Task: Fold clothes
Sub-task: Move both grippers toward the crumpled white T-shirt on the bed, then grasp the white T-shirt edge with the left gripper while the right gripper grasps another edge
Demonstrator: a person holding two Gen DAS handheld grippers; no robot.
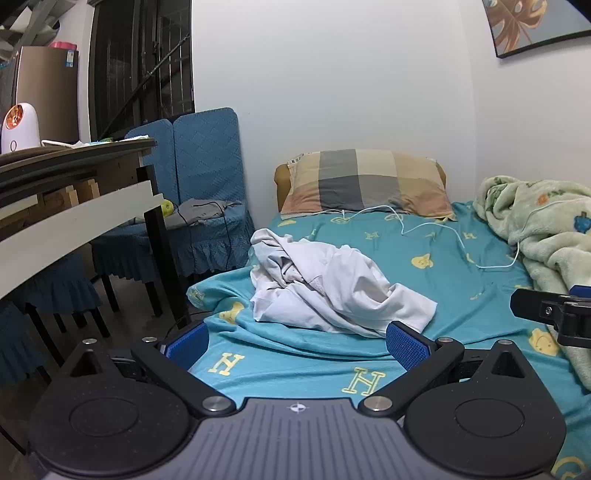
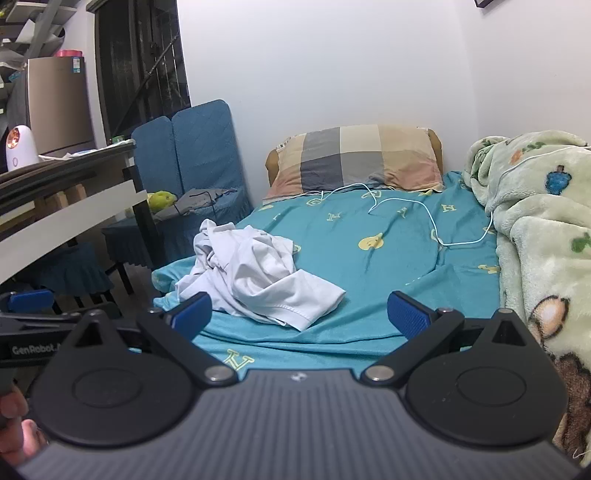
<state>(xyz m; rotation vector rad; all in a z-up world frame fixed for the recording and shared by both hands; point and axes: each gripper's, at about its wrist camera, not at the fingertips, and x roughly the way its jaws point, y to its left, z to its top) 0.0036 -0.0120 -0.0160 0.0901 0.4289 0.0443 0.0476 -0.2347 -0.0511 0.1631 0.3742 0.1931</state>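
Crumpled white garment [image 1: 332,284] on teal bedsheet [image 1: 461,266]

A small bedroom in a home, that's where we are. Dead ahead at twelve o'clock, a bed with a teal sheet [image 1: 461,280] printed with yellow letters and ducks, a checked pillow [image 1: 365,181] propped at its head against a plain white wall. Over at three o'clock, a pale green fleece blanket [image 2: 546,229] is heaped along the bed's edge, a white charging cable [image 2: 432,221] trailing across the sheet toward it. Swing to ten o'clock: chairs in blue quilted covers [image 1: 207,158] tucked beside a desk [image 1: 74,192], a small white appliance [image 1: 20,127] glowing orange on top. At one o'clock, a framed leaf print [image 1: 532,26] on the wall.
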